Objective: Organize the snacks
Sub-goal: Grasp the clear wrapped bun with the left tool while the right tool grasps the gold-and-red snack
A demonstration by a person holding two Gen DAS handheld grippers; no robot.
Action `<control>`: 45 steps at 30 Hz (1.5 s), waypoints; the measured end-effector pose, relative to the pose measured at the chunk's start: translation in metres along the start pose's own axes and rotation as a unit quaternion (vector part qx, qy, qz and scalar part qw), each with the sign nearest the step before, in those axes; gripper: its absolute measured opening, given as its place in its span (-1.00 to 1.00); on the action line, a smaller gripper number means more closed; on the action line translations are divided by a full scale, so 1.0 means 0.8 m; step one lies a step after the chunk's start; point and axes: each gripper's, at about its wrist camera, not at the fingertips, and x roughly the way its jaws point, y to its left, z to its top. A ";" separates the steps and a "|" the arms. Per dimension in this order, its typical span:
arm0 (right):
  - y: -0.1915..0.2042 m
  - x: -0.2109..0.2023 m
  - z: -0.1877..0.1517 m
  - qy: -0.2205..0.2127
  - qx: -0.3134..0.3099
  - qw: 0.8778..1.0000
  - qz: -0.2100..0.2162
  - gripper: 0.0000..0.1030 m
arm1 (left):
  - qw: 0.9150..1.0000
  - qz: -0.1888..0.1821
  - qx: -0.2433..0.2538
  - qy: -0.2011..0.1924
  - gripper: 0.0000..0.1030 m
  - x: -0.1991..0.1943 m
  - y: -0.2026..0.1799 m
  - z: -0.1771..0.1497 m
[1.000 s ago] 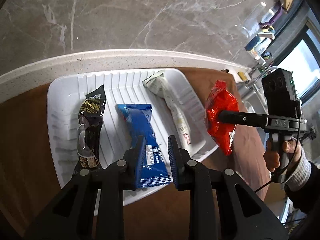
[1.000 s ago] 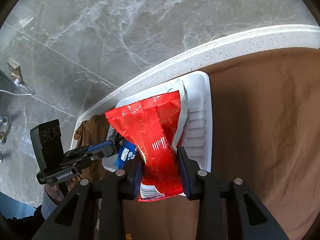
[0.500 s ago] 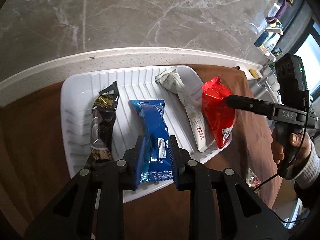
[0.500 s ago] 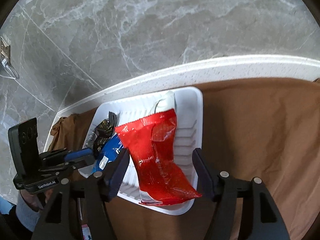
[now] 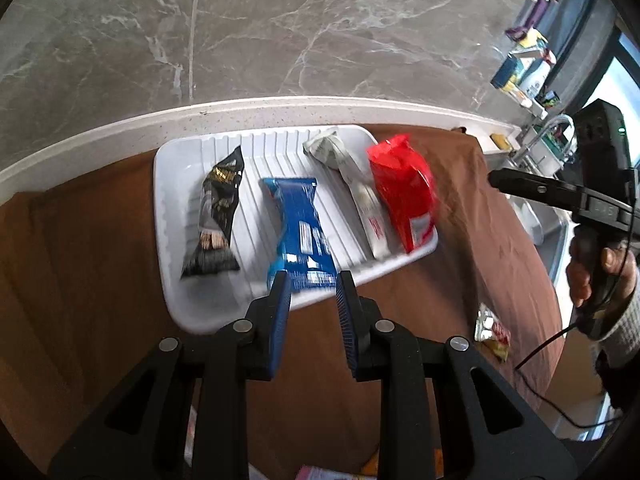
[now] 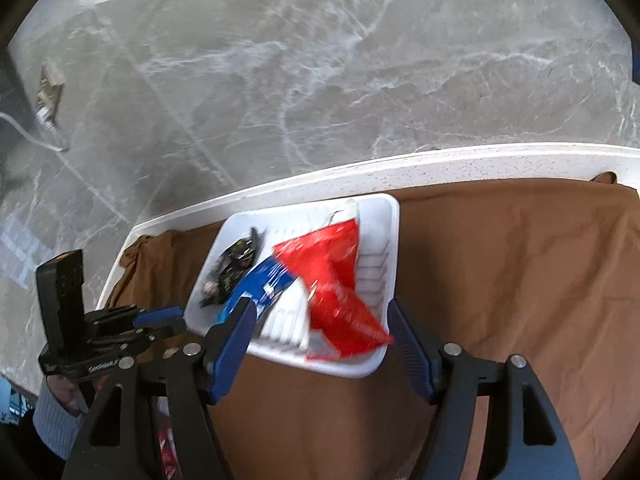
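Observation:
A white ribbed tray (image 5: 168,240) holds a black packet (image 5: 218,216), a blue packet (image 5: 300,228), a white packet (image 5: 360,188) and a red packet (image 5: 404,192) side by side. My left gripper (image 5: 313,284) hovers over the tray's near rim, shut, with nothing in it. In the right wrist view the red packet (image 6: 332,280) lies loose at the right end of the tray (image 6: 384,240). My right gripper (image 6: 320,308) is above it. Its jaws are opening and nothing is between them. The blue packet (image 6: 260,284) and the black packet (image 6: 236,268) lie to the left.
A brown cloth (image 5: 100,260) covers the counter under the tray. A small crumpled wrapper (image 5: 494,332) lies on it at the right. A white ledge (image 5: 280,106) and a marble wall stand behind. A faucet (image 5: 552,128) is at the far right.
My right gripper let go of the red packet, opened and drew back upward. The packet now lies in the tray. My left gripper pulled back to the tray's near rim.

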 end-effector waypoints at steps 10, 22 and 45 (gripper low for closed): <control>0.024 -0.052 -0.109 0.034 -0.102 0.992 -0.066 0.48 | 0.999 0.024 -0.002 0.033 -0.55 -0.042 -0.012 -0.089; -0.009 -0.028 -0.207 0.086 -0.107 0.983 -0.121 0.48 | 0.988 0.113 -0.079 0.070 -0.55 -0.054 0.042 -0.181; -0.016 -0.012 -0.215 0.093 -0.124 0.978 -0.141 0.48 | 0.981 0.149 -0.098 0.080 -0.04 -0.008 0.058 -0.169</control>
